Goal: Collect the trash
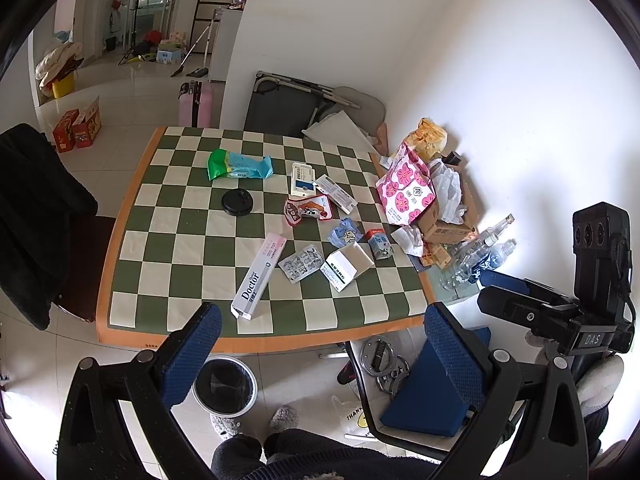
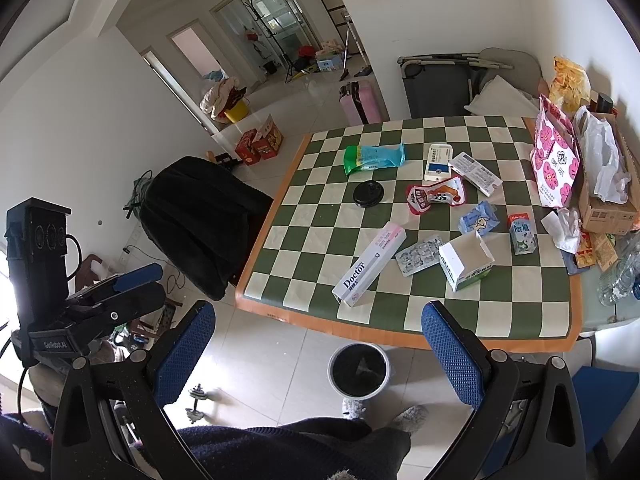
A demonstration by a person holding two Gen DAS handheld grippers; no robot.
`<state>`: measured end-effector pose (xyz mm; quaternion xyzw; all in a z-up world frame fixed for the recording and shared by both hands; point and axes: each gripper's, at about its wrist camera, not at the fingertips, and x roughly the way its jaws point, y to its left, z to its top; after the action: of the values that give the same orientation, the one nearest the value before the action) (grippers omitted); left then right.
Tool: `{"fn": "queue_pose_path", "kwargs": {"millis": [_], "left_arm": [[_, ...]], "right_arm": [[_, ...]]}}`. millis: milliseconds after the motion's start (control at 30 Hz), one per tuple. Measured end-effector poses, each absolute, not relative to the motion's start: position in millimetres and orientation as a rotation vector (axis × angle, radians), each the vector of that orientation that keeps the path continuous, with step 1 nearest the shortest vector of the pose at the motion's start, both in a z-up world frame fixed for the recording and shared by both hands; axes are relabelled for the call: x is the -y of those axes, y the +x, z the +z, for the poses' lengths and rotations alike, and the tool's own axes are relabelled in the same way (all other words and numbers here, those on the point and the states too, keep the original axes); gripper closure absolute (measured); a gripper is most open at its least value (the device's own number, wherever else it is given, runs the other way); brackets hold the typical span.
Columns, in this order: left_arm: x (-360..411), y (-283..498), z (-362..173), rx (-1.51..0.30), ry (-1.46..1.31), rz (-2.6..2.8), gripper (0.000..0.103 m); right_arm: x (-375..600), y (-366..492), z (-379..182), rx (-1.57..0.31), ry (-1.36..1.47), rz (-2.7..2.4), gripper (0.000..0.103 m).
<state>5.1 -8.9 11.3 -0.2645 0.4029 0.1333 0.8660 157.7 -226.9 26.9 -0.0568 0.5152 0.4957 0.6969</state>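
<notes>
Left wrist view: we hold both the left gripper [image 1: 322, 350] and right gripper [image 2: 318, 350] wide open and empty. Nothing looks collected: the toothpaste box [image 1: 258, 276] and other litter cover the table [image 1: 132, 216]; the bin [image 1: 225, 385] waits below the near edge.

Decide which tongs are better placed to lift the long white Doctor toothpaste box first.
Probably the left tongs: the long white Doctor toothpaste box lies just ahead of its left finger, while the right tongs sit farther back. Both are open.
</notes>
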Motion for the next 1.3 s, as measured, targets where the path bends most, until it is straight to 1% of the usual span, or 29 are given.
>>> {"fn": "queue_pose_path", "kwargs": {"millis": [1300], "left_arm": [[11.0, 6.5, 12.6, -0.843, -0.551, 0.26, 0.0]], "right_arm": [[221.0, 153.0, 30.3, -1.147, -0.121, 1.101, 0.0]]}}
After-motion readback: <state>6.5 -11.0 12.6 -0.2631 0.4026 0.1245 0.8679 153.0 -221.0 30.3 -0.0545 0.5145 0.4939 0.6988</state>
